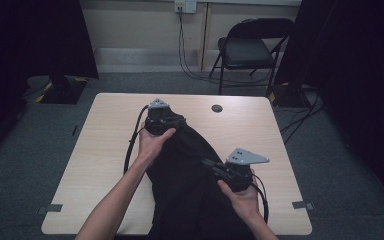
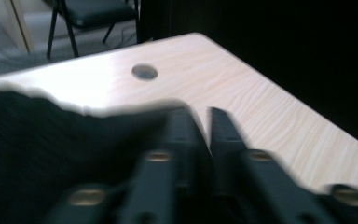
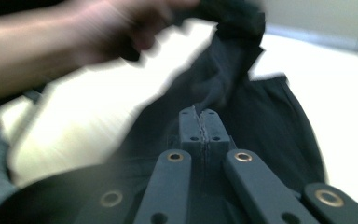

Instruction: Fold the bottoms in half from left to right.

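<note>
Black garment (image 1: 190, 175) spread lengthwise on wooden table (image 1: 105, 150), 2 grippers over it.
Left gripper (image 2: 204, 114) slightly parted, gripping nothing; right gripper (image 3: 199, 116) clenched, pressed against cloth.

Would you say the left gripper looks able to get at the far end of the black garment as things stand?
Probably yes. The left gripper sits right at the far end of the black garment, its jaws slightly parted beside the cloth edge, and the table around it lies bare.

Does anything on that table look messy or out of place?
Nothing is spilled or broken. The black garment lies bunched and crooked across the table, its near end hanging over the edge, with the left claw at its far end.
</note>
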Action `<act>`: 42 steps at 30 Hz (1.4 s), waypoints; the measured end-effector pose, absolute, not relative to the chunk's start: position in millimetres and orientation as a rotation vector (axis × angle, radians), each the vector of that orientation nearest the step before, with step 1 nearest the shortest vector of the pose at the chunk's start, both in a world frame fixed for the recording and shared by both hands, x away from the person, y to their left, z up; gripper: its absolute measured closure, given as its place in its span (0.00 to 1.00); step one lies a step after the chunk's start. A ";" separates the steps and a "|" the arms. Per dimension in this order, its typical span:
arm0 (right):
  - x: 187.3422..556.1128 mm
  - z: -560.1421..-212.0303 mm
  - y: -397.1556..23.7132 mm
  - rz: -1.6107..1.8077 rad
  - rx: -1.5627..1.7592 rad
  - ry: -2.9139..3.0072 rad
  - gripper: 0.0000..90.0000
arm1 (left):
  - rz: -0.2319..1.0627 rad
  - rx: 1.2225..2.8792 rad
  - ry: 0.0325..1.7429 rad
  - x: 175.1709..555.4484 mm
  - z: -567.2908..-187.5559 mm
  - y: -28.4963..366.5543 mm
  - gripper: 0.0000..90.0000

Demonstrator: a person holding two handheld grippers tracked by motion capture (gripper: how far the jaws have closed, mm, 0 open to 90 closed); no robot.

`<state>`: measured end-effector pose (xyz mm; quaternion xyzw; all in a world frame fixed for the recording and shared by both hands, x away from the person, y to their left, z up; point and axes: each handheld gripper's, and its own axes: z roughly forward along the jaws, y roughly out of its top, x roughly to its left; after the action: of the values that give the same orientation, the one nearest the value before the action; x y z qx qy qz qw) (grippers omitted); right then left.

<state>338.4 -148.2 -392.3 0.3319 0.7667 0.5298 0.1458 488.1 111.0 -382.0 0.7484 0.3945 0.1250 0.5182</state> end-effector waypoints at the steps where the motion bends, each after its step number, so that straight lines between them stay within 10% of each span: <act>1: 342.3 -400.4 -153.3 1.483 0.989 2.219 0.99 | 0.300 1.796 0.947 488.1 -382.0 111.0 0.66; 8: 348.7 -434.2 -173.7 1.356 1.077 2.270 0.99 | 0.369 1.847 0.963 465.3 -384.8 136.3 0.56; 19: 350.5 -454.7 -186.2 1.215 1.103 2.342 0.99 | 0.274 2.074 1.010 410.4 -471.8 172.1 0.84; 26: 354.8 -442.8 -191.9 1.256 1.101 2.293 0.99 | 0.315 2.147 1.035 408.6 -491.8 161.6 0.67; 42: 351.9 -453.7 -227.7 1.069 1.117 2.271 0.89 | 0.453 2.131 1.040 428.7 -496.1 155.4 0.71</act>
<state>351.9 -227.7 -453.7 0.3988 0.8106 0.3816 0.1958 428.7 155.4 -496.1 0.8250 0.4027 0.1753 0.3557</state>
